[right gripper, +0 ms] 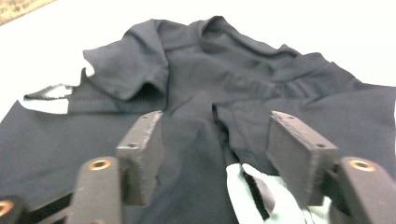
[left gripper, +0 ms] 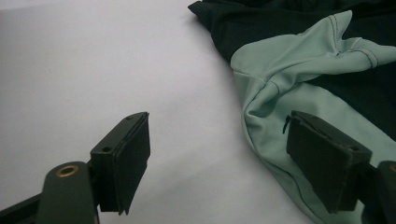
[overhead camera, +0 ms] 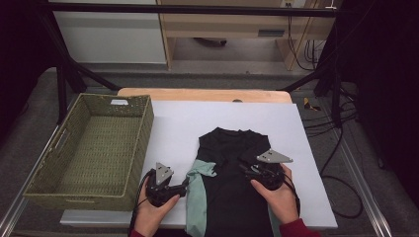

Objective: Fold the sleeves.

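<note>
A black shirt (overhead camera: pixel 232 158) with mint-green side panels (overhead camera: pixel 196 200) lies flat on a white sheet (overhead camera: pixel 173 123), collar toward the far side. My left gripper (overhead camera: pixel 185 185) is at the shirt's left edge and open. In the left gripper view (left gripper: pixel 219 128) one jaw is over the bare sheet and the other over the mint fabric (left gripper: pixel 299 70). My right gripper (overhead camera: pixel 245 166) hovers open over the shirt's middle. In the right gripper view (right gripper: pixel 217 128) its jaws stand apart above folded black cloth (right gripper: pixel 196 79), with nothing pinched and a bit of mint lining (right gripper: pixel 243 186) below.
A woven green basket (overhead camera: pixel 144 129) stands to the left of the sheet, close to my left hand. The wooden table edge (overhead camera: pixel 202 94) shows behind the sheet. Cables (overhead camera: pixel 341 197) trail on the floor at the right.
</note>
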`<state>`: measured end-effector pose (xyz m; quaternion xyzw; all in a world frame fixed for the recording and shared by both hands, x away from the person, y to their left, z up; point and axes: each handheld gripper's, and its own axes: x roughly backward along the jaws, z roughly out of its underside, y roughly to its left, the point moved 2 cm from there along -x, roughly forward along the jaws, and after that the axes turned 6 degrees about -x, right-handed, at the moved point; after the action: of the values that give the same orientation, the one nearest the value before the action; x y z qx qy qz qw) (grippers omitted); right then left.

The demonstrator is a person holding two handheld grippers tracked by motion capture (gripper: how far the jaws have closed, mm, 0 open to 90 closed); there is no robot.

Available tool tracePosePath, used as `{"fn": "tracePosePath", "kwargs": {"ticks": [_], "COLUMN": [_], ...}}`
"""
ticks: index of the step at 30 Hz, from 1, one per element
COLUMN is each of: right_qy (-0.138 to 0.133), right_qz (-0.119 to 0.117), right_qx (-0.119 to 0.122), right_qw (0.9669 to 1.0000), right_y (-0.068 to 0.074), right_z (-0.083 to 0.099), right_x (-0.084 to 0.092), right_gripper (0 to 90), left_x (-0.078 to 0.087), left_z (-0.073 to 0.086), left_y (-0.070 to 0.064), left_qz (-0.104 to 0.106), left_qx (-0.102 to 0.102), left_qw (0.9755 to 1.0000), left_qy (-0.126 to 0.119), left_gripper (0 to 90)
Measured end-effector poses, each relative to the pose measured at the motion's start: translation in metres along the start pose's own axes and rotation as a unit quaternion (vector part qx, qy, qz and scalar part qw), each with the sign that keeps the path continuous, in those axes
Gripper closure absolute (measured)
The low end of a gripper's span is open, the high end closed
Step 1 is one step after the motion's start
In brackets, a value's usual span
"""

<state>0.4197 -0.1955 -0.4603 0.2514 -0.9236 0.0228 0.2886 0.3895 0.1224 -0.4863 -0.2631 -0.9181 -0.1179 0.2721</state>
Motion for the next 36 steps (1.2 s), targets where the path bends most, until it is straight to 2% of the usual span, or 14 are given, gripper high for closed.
{"fn": "tracePosePath", "kwargs": {"ticks": [3, 5, 7, 9, 13, 18, 20, 22, 23, 24, 28, 34, 36], "right_qy": [-0.024, -0.035, -0.038, -0.038, -0.037, -0.036, -0.038, -0.039, -0.041, -0.042, -0.04, -0.027, -0.024], "right_qz": [0.015, 0.026, 0.034, 0.039, 0.04, 0.045, 0.047, 0.055, 0.058, 0.06, 0.067, 0.061, 0.058], "right_qx": [0.002, -0.006, -0.015, -0.011, -0.015, -0.029, -0.048, -0.051, -0.052, -0.049, -0.045, -0.04, -0.038], "right_qw": [0.9996, 0.9991, 0.9986, 0.9985, 0.9984, 0.9979, 0.997, 0.9964, 0.9961, 0.9961, 0.996, 0.997, 0.9973], "right_y": [-0.001, -0.003, -0.006, -0.012, -0.031, -0.057, -0.068, -0.076, -0.079, -0.081, -0.087, -0.091, -0.093], "right_z": [-0.004, -0.008, -0.011, -0.015, -0.025, -0.036, -0.04, -0.043, -0.045, -0.045, -0.046, -0.044, -0.045], "right_x": [0.005, 0.007, 0.008, 0.009, 0.011, 0.008, 0.004, 0.001, 0.0, -0.002, -0.008, -0.015, -0.017], "right_gripper": [22.3, 17.1, 14.8, 14.3, 11.8, 11.0, 12.0, 13.1, 13.9, 14.3, 14.9, 15.5, 15.6], "left_x": [0.0, 0.001, 0.001, 0.001, -0.002, -0.009, -0.013, -0.019, -0.019, -0.025, -0.036, -0.051, -0.055], "left_z": [-0.001, -0.001, -0.003, -0.006, -0.018, -0.042, -0.053, -0.064, -0.064, -0.073, -0.087, -0.097, -0.1], "left_y": [-0.001, -0.001, -0.002, -0.002, -0.002, -0.001, -0.001, -0.001, -0.001, -0.002, -0.003, -0.002, 0.001], "left_qz": [0.0, 0.003, -0.001, -0.005, -0.003, -0.002, -0.003, 0.0, 0.0, 0.002, 0.002, -0.001, -0.003], "left_qx": [-0.002, -0.002, -0.004, -0.003, -0.002, -0.005, -0.014, -0.024, -0.024, -0.028, -0.038, -0.047, -0.044], "left_qw": [1.0, 1.0, 1.0, 1.0, 0.9999, 0.9998, 0.9997, 0.9995, 0.9995, 0.9994, 0.999, 0.9987, 0.9989], "left_qy": [-0.001, -0.002, -0.003, -0.005, -0.009, -0.017, -0.02, -0.018, -0.018, -0.019, -0.022, -0.019, -0.018], "left_gripper": [21.0, 20.5, 20.4, 20.2, 18.8, 17.6, 17.4, 17.1, 16.9, 16.9, 16.8, 16.4, 16.3]}}
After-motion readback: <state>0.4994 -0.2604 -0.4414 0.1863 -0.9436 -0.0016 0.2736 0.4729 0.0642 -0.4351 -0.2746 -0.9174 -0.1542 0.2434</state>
